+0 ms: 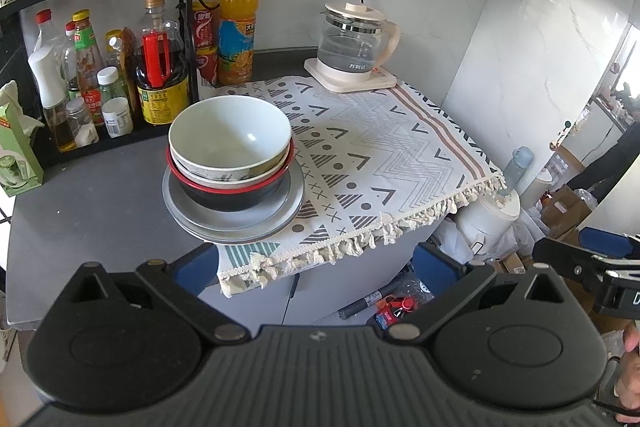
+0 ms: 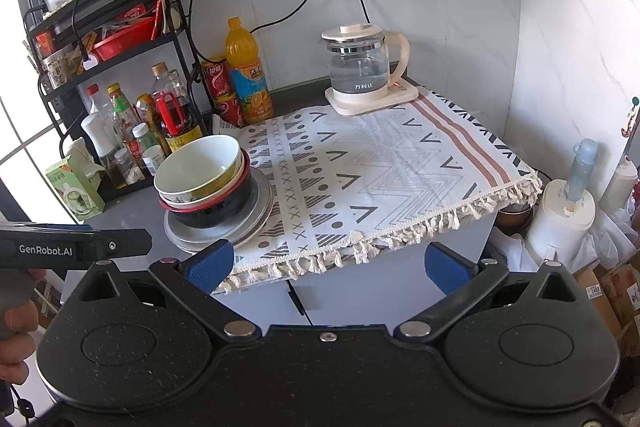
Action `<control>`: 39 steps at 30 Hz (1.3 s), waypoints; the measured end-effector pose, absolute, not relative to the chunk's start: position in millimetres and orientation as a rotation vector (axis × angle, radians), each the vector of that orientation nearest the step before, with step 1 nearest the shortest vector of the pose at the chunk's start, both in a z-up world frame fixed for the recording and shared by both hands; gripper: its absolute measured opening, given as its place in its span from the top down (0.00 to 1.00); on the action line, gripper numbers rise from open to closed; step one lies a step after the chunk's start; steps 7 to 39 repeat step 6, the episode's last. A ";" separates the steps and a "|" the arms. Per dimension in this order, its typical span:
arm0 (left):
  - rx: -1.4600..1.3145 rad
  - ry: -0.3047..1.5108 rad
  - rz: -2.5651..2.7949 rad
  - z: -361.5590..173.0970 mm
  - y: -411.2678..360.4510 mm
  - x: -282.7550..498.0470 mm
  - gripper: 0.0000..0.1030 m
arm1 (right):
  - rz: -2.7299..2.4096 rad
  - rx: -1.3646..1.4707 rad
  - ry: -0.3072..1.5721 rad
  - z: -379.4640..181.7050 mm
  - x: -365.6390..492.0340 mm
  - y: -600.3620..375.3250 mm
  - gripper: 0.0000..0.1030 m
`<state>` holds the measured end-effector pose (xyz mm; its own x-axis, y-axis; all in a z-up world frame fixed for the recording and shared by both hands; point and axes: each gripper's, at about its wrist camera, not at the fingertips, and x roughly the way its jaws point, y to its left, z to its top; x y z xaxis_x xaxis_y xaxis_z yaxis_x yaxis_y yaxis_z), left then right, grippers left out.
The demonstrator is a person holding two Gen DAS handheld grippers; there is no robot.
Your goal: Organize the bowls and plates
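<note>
A stack of dishes stands at the left edge of the patterned cloth. A white bowl sits on top, nested in a patterned bowl and a black bowl with a red rim, on grey plates. The stack also shows in the right wrist view: white bowl, black bowl, plates. My left gripper is open and empty, in front of and below the stack. My right gripper is open and empty, at the counter's front edge, right of the stack.
A rack of sauce bottles stands behind and left of the stack. An orange juice bottle and red cans stand behind it. A glass kettle on its base sits at the cloth's back corner. Boxes and white jugs lie below right.
</note>
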<state>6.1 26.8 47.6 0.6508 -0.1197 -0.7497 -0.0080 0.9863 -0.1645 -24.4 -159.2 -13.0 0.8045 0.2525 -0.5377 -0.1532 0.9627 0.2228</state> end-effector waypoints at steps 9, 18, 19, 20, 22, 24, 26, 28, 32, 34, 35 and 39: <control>-0.165 0.868 -0.067 44.6 29.4 8.5 0.01 | 0.221 0.197 0.610 -15.3 -21.4 -160.8 0.00; -0.165 0.868 -0.067 44.6 29.4 8.5 0.01 | 0.221 0.197 0.610 -15.3 -21.4 -160.8 0.00; -0.165 0.868 -0.067 44.6 29.4 8.5 0.01 | 0.221 0.197 0.610 -15.3 -21.4 -160.8 0.00; -0.165 0.868 -0.067 44.6 29.4 8.5 0.01 | 0.221 0.197 0.610 -15.3 -21.4 -160.8 0.00; -0.165 0.868 -0.067 44.6 29.4 8.5 0.01 | 0.221 0.197 0.610 -15.3 -21.4 -160.8 0.00; -0.165 0.868 -0.067 44.6 29.4 8.5 0.01 | 0.221 0.197 0.610 -15.3 -21.4 -160.8 0.00; -0.165 0.868 -0.067 44.6 29.4 8.5 0.01 | 0.221 0.197 0.610 -15.3 -21.4 -160.8 0.00; -0.165 0.868 -0.067 44.6 29.4 8.5 0.01 | 0.221 0.197 0.610 -15.3 -21.4 -160.8 0.00; -0.165 0.868 -0.067 44.6 29.4 8.5 0.01 | 0.221 0.197 0.610 -15.3 -21.4 -160.8 0.00; -0.165 0.868 -0.067 44.6 29.4 8.5 0.01 | 0.221 0.197 0.610 -15.3 -21.4 -160.8 0.00; -0.165 0.868 -0.067 44.6 29.4 8.5 0.01 | 0.221 0.197 0.610 -15.3 -21.4 -160.8 0.00; -0.165 0.868 -0.067 44.6 29.4 8.5 0.01 | 0.221 0.197 0.610 -15.3 -21.4 -160.8 0.00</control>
